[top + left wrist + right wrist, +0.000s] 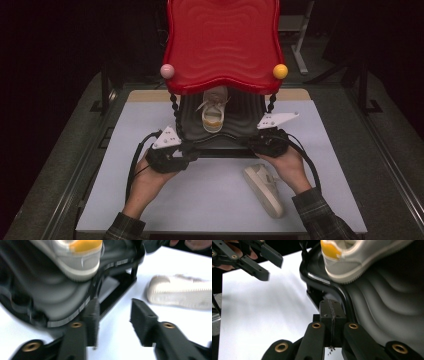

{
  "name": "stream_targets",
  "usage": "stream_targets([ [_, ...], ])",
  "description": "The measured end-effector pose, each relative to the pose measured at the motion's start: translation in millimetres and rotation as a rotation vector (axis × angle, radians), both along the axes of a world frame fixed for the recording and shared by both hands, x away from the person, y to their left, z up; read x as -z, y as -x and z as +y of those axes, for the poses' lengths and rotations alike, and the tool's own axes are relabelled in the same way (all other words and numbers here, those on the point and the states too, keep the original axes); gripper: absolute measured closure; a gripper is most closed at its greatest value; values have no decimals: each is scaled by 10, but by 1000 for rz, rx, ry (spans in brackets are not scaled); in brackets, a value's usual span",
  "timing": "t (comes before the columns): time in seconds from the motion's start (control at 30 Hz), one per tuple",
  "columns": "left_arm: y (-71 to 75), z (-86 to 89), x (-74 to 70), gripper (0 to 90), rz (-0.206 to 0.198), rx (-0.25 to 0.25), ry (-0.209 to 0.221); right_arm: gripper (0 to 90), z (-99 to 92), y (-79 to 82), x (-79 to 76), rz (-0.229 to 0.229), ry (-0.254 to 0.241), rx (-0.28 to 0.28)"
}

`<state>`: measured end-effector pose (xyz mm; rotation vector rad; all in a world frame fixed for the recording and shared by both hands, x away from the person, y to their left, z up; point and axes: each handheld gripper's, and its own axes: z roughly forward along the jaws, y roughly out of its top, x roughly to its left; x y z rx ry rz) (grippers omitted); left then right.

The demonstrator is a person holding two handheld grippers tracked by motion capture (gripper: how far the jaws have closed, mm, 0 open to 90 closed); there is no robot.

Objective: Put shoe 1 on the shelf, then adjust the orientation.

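A two-level rack stands on the white table, with a red wavy top shelf (pixel 222 45) and a black wavy lower shelf (pixel 245 120). One white shoe with an orange heel (pixel 214 115) rests on the lower shelf, heel toward me. Its partner, a second white shoe (pixel 264 190), lies on the table at the front right. My left gripper (pixel 192 151) is open at the shelf's front left corner, its jaws apart (pixel 116 315) with only table between them. At the front right edge of the shelf my right gripper (pixel 250 145) is shut, jaws pressed together (pixel 330 315) against the rim.
A pink ball (pixel 167 70) and a yellow ball (pixel 280 71) cap the rack's twisted black posts. The white table top (pixel 210 200) lies in front of the rack. Dark floor and metal frames surround the table.
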<state>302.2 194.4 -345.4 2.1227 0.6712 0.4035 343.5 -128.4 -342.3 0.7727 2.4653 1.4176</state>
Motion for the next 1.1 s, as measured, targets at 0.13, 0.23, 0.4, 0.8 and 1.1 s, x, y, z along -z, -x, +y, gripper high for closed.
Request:
stream_targets([
  [0.13, 113, 186, 193, 430, 46, -22, -17, 897, -182, 92, 66, 42, 14, 23],
  [0.23, 189, 349, 367, 319, 79, -46, -40, 897, -376, 216, 153, 72, 14, 35],
  [0.4, 268, 636, 644, 219, 137, -93, -101, 896, -537, 376, 250, 103, 25, 39],
  [0.8, 235, 912, 1008, 133, 160, -105, -139, 896, -707, 714, 475, 170, 53, 28],
  [1.1, 267, 964, 1064, 132, 123, -94, -93, 896, -655, 749, 518, 179, 39, -2],
])
